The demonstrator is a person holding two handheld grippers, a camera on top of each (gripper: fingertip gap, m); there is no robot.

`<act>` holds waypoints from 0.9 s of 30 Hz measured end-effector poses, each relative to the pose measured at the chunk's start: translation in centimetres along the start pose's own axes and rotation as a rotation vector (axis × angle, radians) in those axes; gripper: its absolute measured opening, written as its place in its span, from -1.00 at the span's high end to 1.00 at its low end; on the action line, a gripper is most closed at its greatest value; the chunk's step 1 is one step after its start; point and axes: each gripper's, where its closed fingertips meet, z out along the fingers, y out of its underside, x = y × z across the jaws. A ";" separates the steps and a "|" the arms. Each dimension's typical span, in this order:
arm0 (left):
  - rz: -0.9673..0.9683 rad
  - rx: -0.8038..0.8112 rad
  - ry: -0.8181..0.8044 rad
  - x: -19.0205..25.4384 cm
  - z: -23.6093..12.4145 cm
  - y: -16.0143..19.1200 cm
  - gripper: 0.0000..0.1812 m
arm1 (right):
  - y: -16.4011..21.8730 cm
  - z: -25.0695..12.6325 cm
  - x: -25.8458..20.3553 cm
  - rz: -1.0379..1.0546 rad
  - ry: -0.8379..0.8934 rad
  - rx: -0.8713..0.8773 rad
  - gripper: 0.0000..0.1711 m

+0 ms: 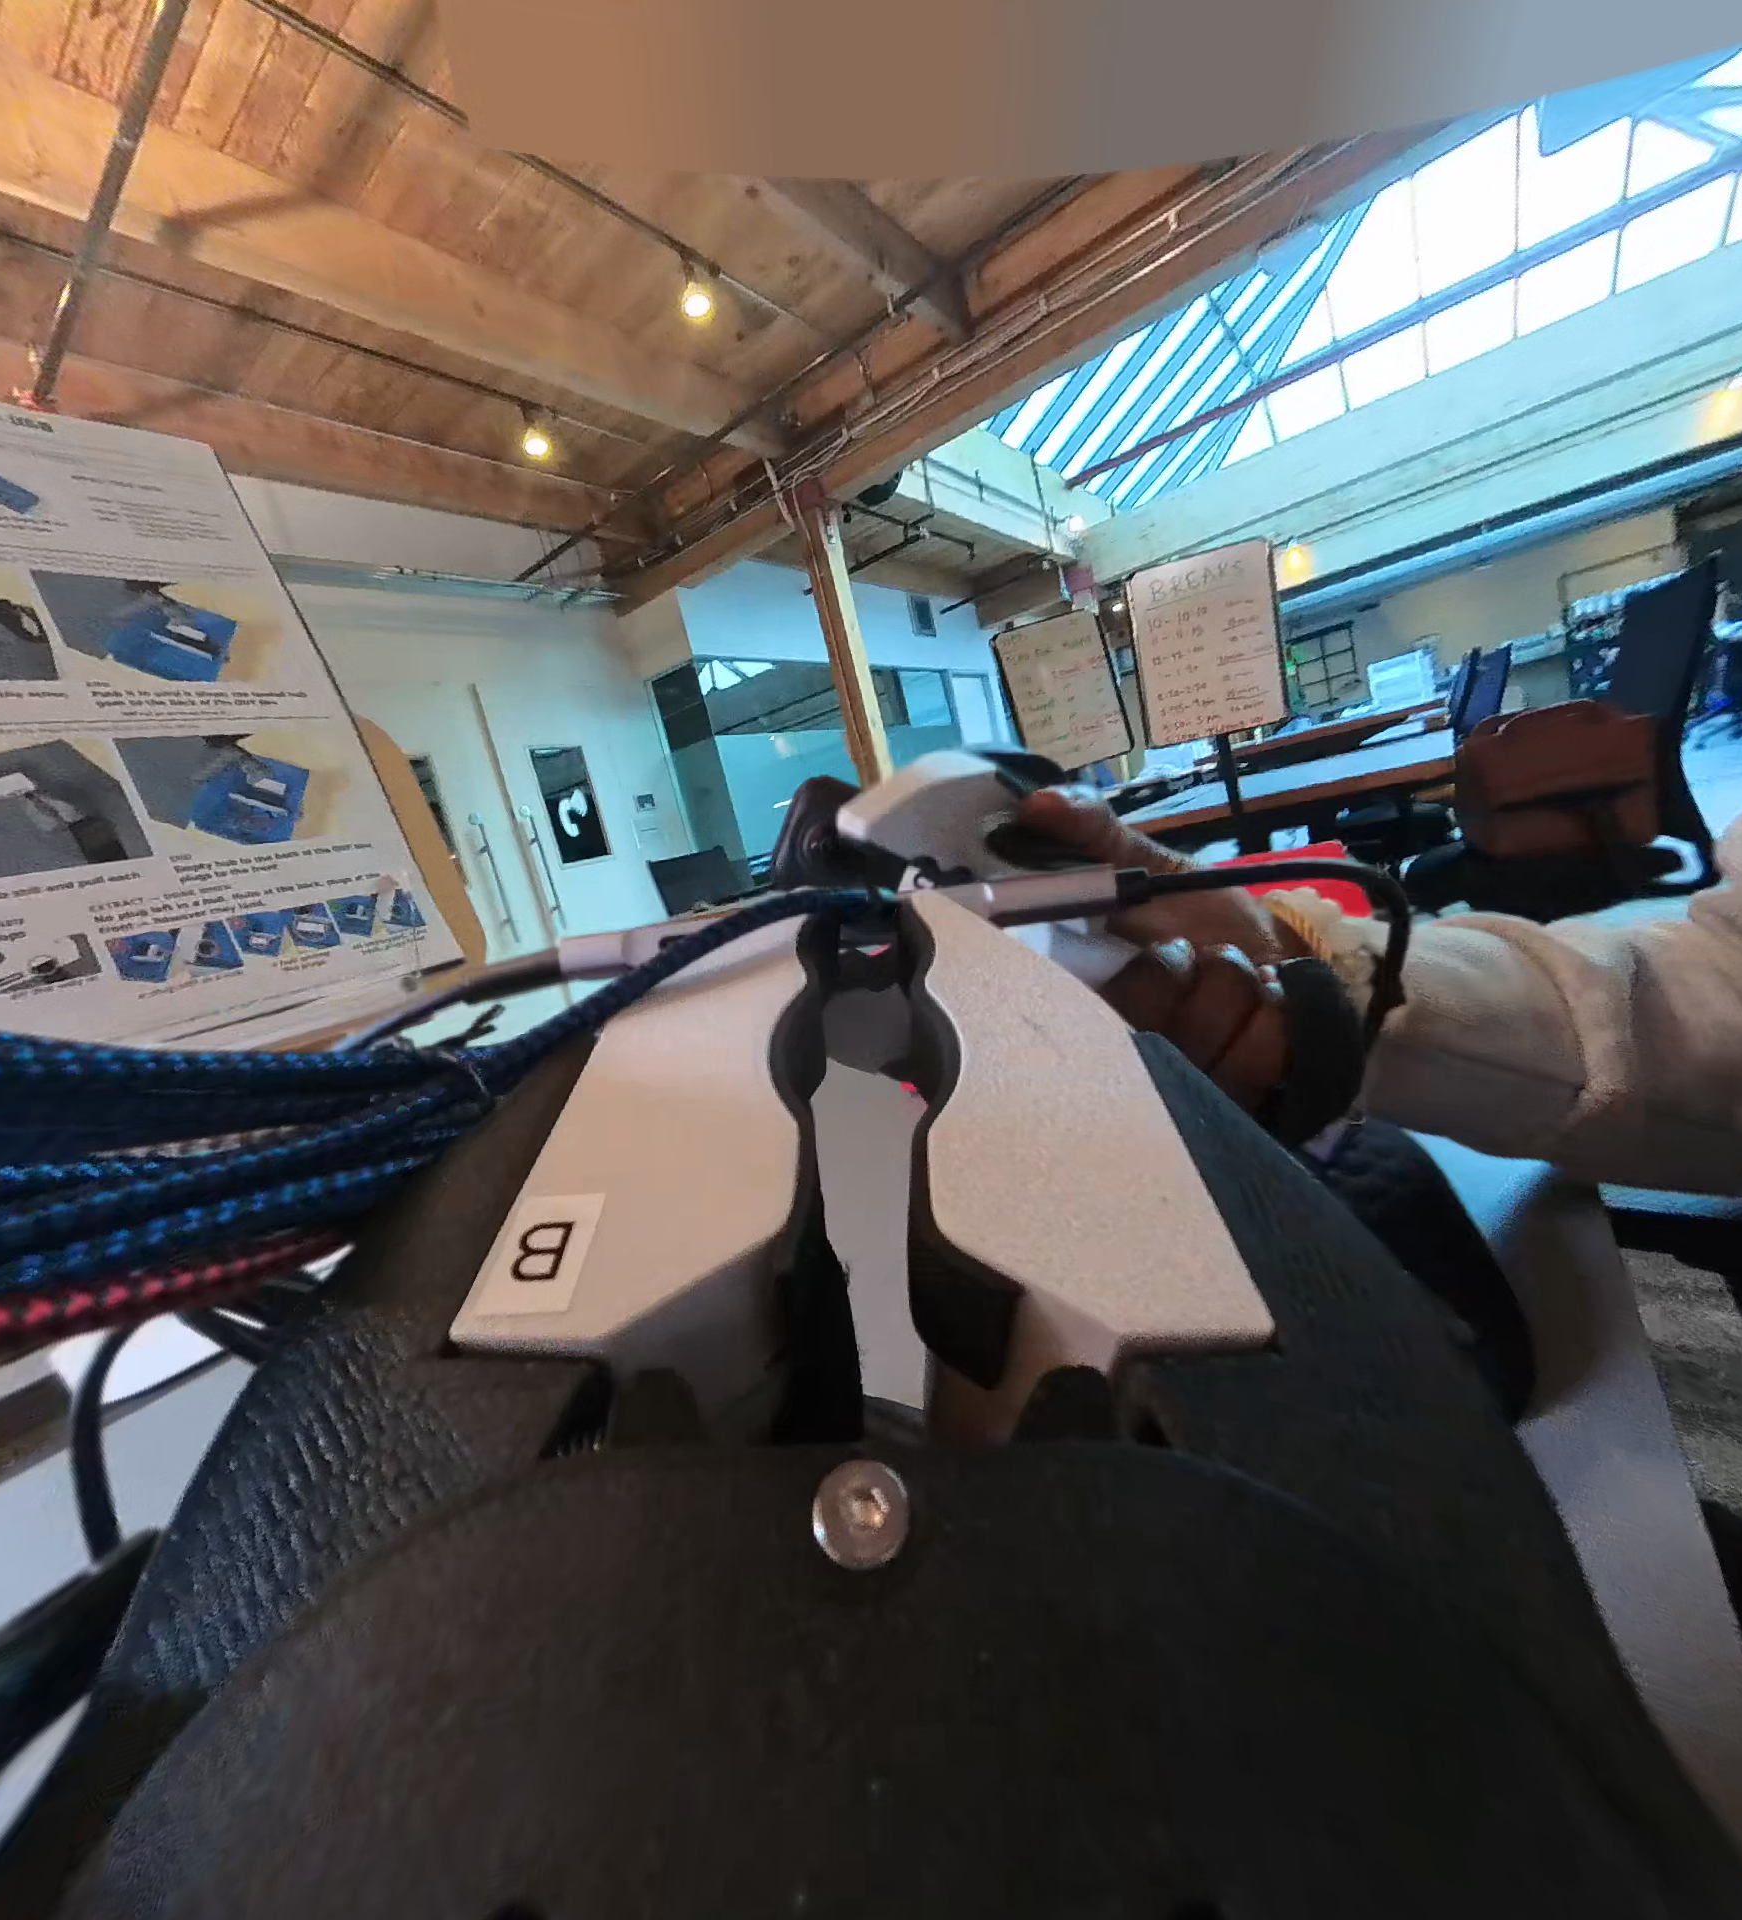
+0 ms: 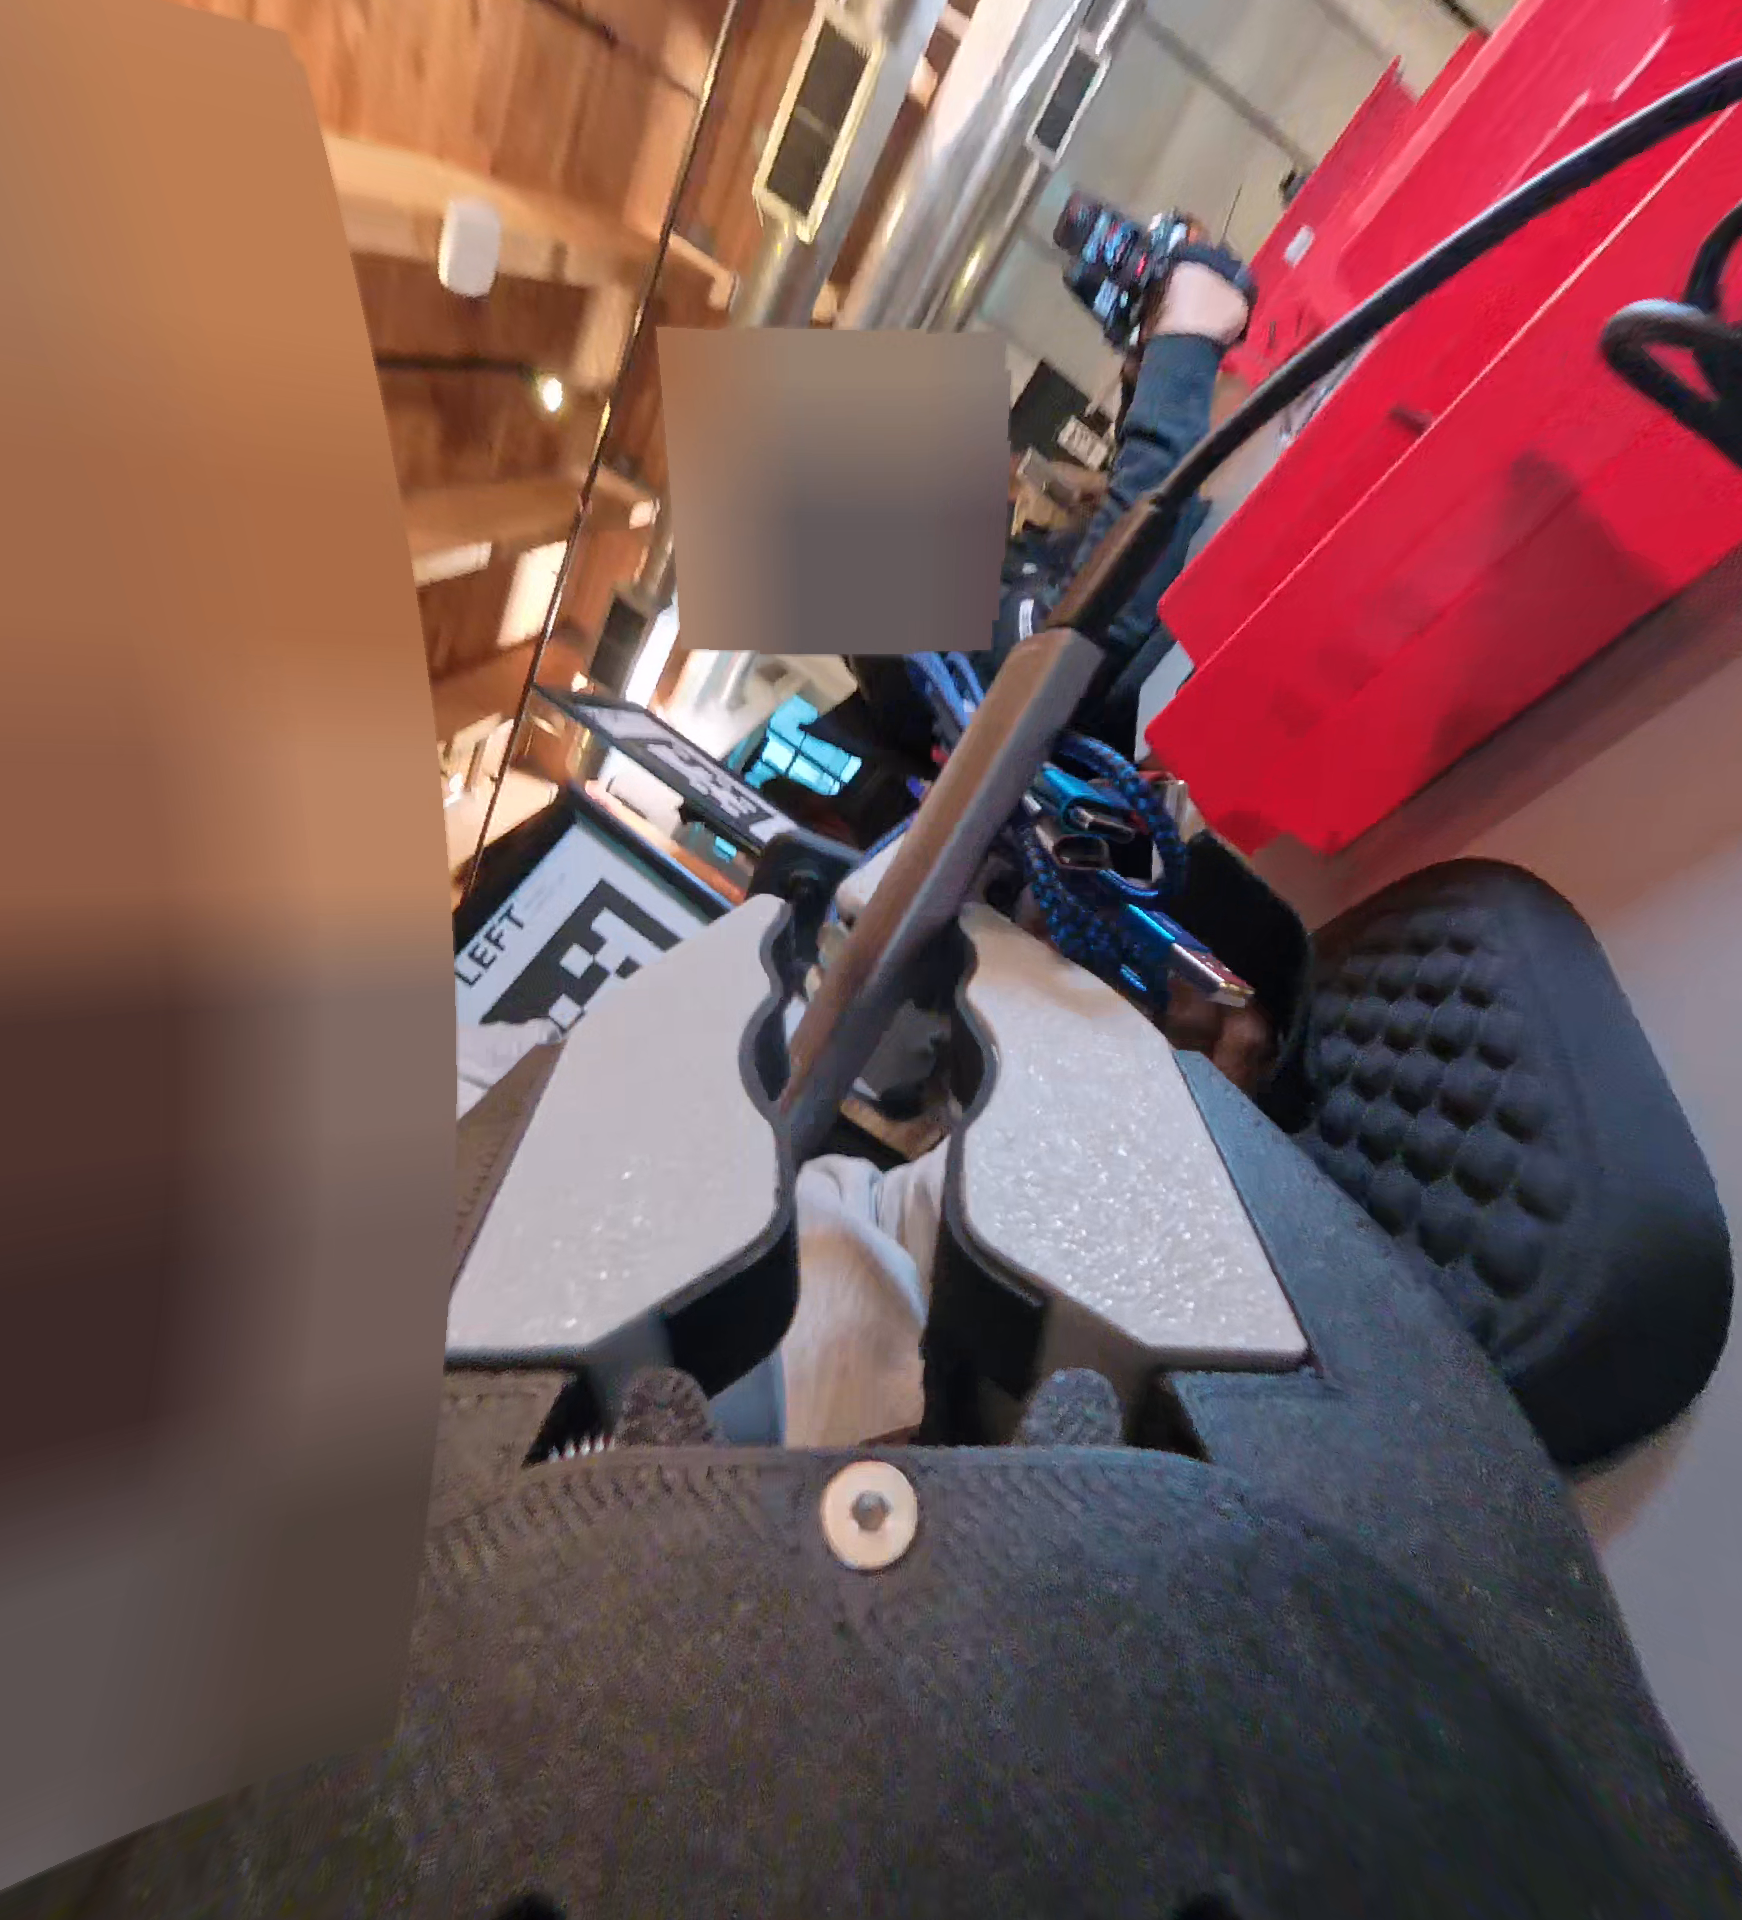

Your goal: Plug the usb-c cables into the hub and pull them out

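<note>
Left hand-held gripper (image 1: 862,935): raised off the worktop (image 1: 5,1538), jaws closed on a blue braided usb-c cable (image 1: 701,940) at the fingertips, remaining blue and red cable lengths (image 1: 119,1164) draped to the left beside an instruction sheet (image 1: 119,727). Right hand-held gripper (image 2: 872,971): jaws clamped on the slim grey hub (image 2: 960,821), held edge-on and tilted, black lead (image 2: 1366,343) running off its far end past a red bin (image 2: 1469,468). Hub and cable plug meeting in mid-air between both grippers; insertion depth not discernible.
</note>
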 end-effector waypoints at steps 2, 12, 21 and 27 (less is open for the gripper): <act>-0.013 0.007 0.013 0.0 -0.3 -0.1 0.87 | 0.5 0.0 0.2 0.014 0.010 -0.024 0.77; -0.115 -0.023 0.064 0.3 -0.5 0.2 0.87 | 0.5 0.3 0.1 -0.128 0.095 -0.023 0.86; -0.177 0.248 0.147 2.2 -1.3 -4.1 0.48 | 0.3 2.1 -2.9 -0.480 0.202 -0.118 0.87; -0.118 0.099 0.021 0.5 -1.6 -2.8 0.49 | -0.1 2.8 -1.5 -0.437 0.214 0.002 0.86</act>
